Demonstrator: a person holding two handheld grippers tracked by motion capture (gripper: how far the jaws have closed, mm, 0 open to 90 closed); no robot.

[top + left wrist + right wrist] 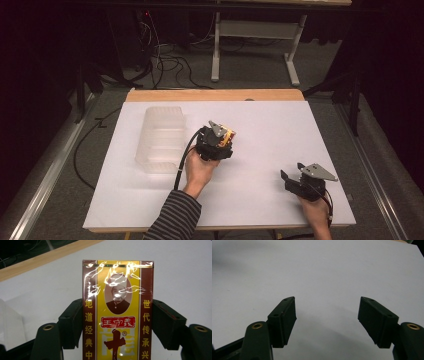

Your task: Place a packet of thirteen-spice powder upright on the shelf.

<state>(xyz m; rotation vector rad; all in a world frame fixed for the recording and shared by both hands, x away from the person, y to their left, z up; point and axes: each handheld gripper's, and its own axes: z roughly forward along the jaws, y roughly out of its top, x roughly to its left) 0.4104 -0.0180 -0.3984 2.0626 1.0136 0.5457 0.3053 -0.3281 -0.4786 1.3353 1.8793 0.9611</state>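
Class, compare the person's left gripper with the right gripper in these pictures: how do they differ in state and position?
The left gripper is shut on a yellow and maroon box; the right gripper is open with nothing between its jaws. The left gripper sits mid-table beside the clear plastic container; the right gripper sits near the table's front right corner. Both are black, hand-held and carry a grey plate.
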